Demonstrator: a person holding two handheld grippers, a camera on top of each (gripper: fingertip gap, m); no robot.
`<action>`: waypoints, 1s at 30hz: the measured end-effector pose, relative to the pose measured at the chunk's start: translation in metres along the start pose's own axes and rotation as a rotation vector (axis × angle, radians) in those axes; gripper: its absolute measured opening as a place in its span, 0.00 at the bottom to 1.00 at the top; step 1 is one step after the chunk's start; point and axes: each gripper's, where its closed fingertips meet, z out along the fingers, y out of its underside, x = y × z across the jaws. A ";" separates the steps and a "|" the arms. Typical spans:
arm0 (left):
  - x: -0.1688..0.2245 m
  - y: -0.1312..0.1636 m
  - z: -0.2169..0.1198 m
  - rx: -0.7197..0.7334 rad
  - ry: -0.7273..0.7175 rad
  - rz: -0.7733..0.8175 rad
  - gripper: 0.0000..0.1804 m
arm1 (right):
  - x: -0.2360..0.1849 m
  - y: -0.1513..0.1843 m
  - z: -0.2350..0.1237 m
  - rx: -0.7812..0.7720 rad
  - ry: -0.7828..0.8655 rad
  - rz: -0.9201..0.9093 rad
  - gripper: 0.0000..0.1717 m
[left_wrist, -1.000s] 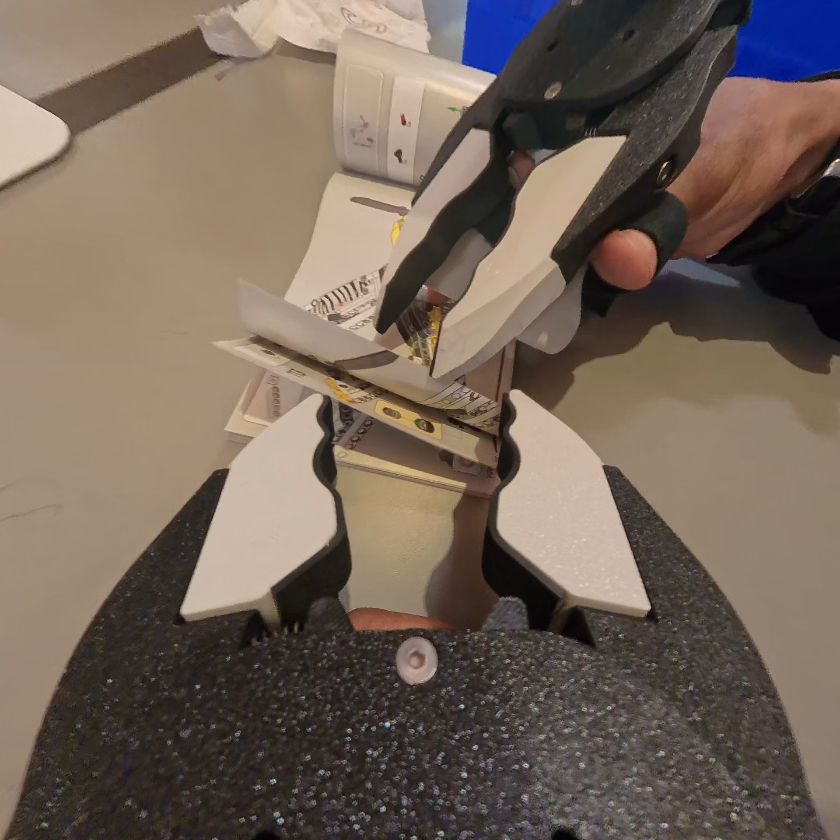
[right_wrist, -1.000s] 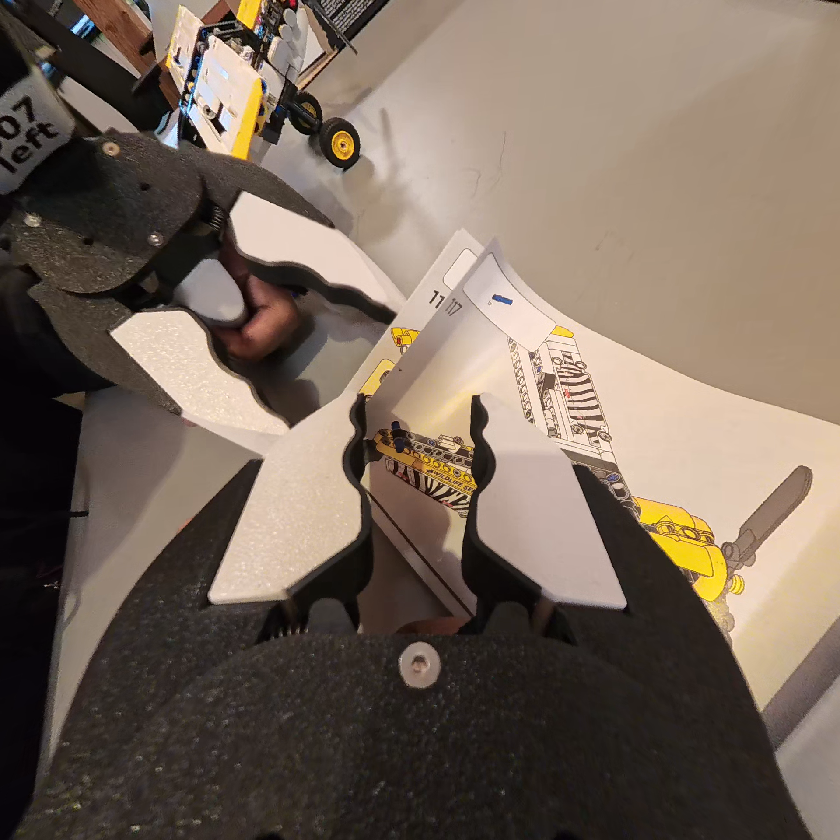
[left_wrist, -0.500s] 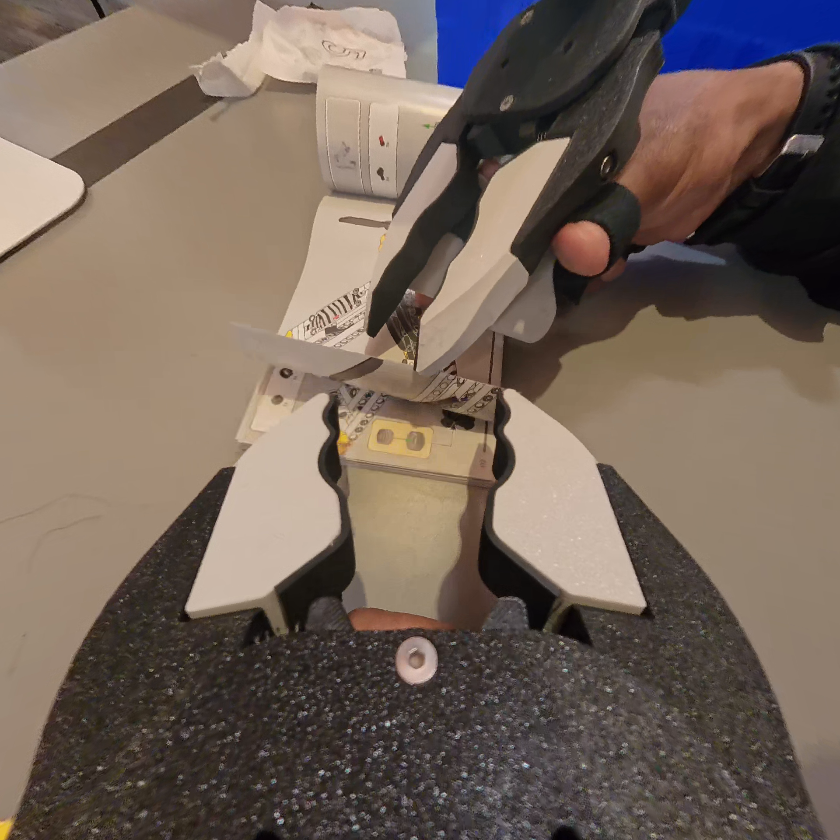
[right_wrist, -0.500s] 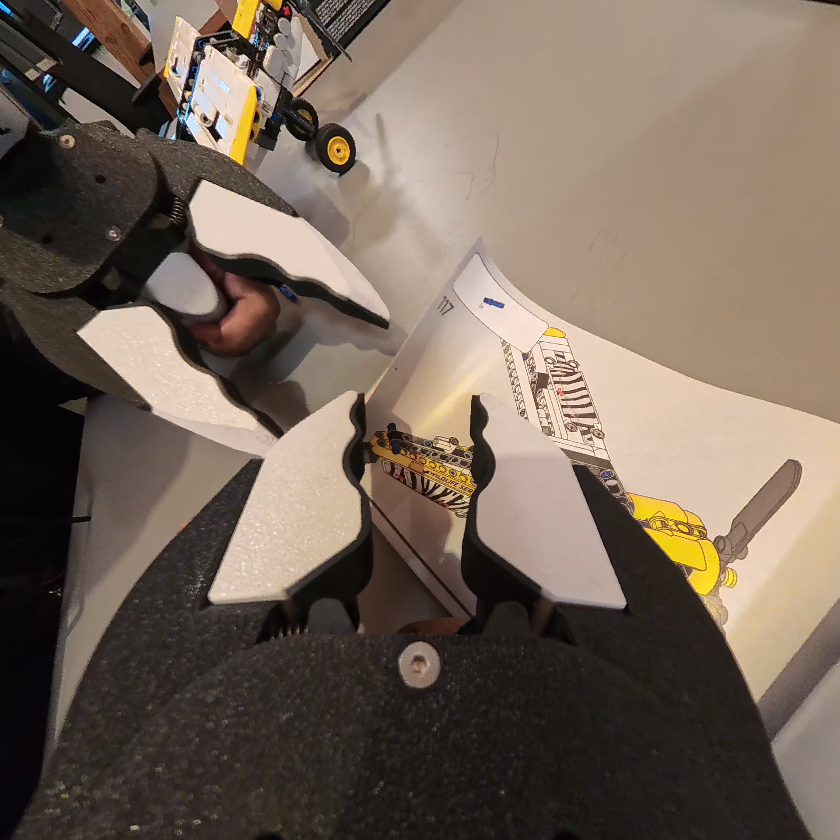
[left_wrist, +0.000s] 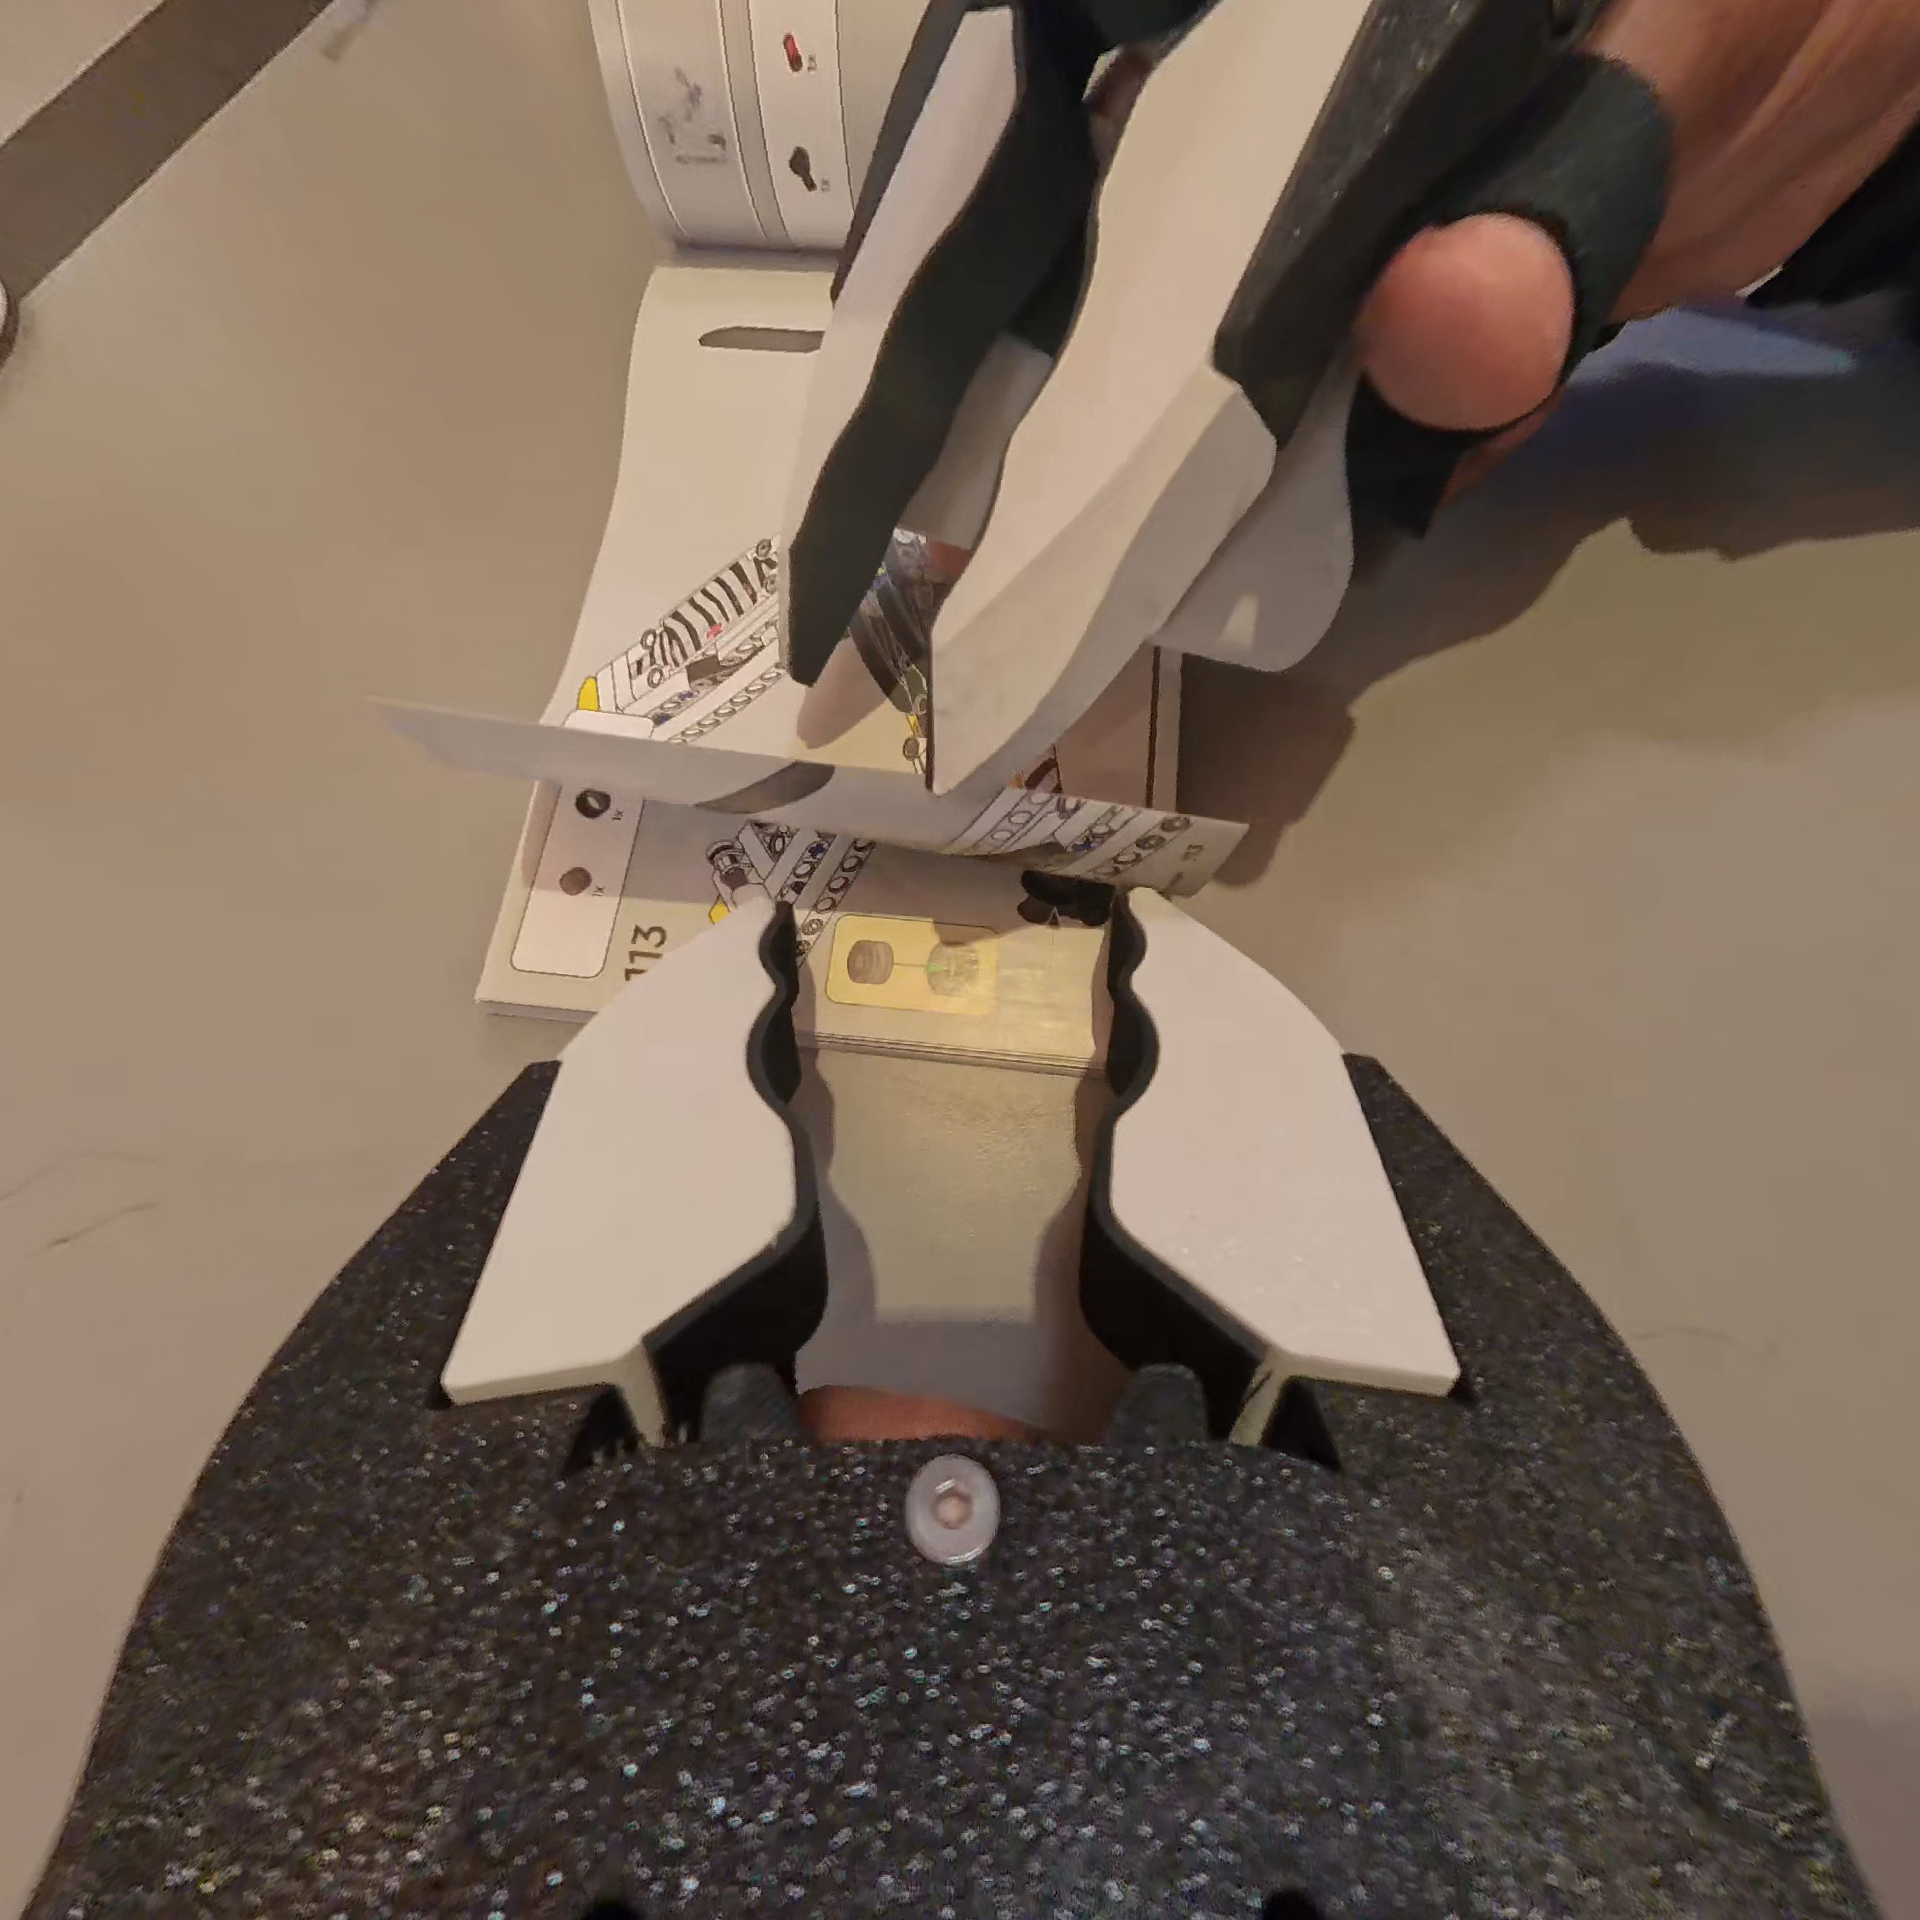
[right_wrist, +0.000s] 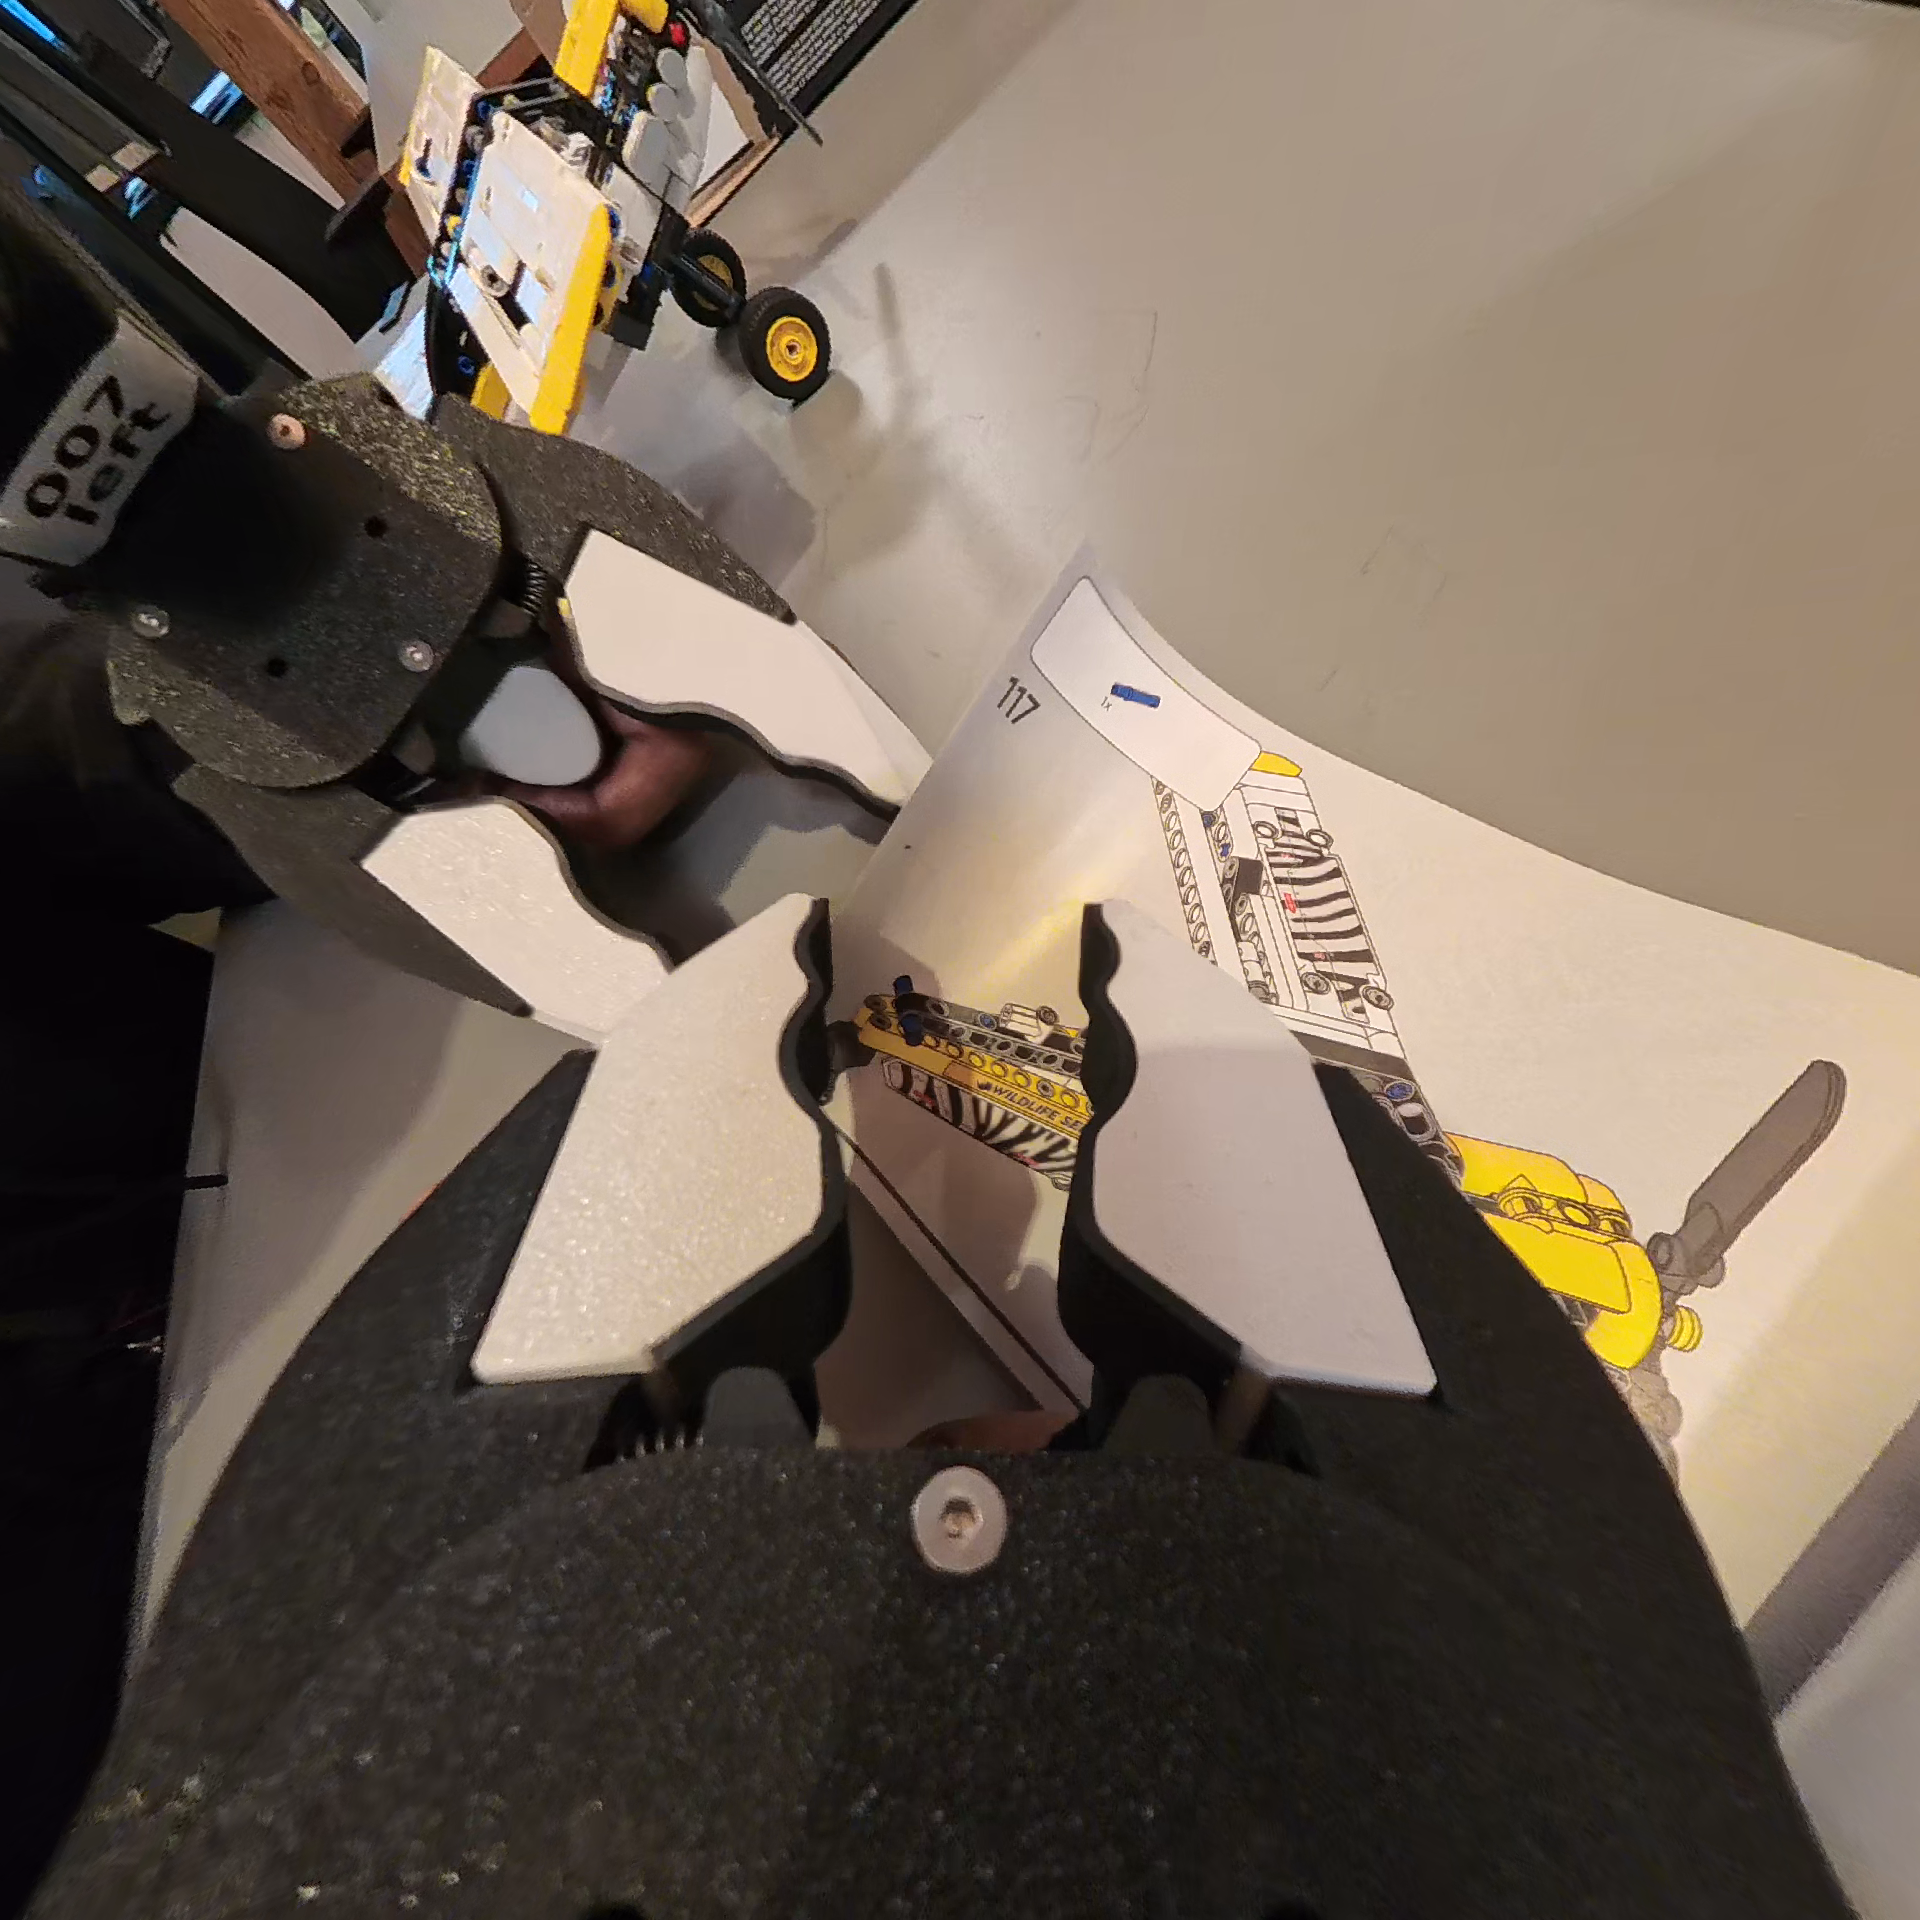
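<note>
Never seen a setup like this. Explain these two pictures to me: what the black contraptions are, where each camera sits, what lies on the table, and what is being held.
Both are hand-held two-finger tools; a person's hand works each. A camera on each tool looks forward along its own fingers, so each picture also shows the other tool.

On the grey table lies an open instruction booklet with toy-vehicle drawings. A yellow toy vehicle stands farther back.

The right gripper rests on a raised page, fingers apart, gripping nothing. The left gripper is open at the booklet's near edge, holding nothing.
</note>
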 end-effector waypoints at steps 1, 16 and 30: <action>0.000 0.000 0.000 -0.004 -0.001 0.004 0.32 | -0.001 0.000 0.000 0.001 0.000 -0.002 0.27; -0.001 -0.004 -0.001 0.028 0.014 -0.019 0.32 | -0.011 -0.003 0.000 0.004 -0.030 -0.023 0.29; 0.001 -0.005 -0.001 0.033 0.003 0.021 0.31 | -0.014 -0.003 0.007 -0.006 0.007 -0.043 0.29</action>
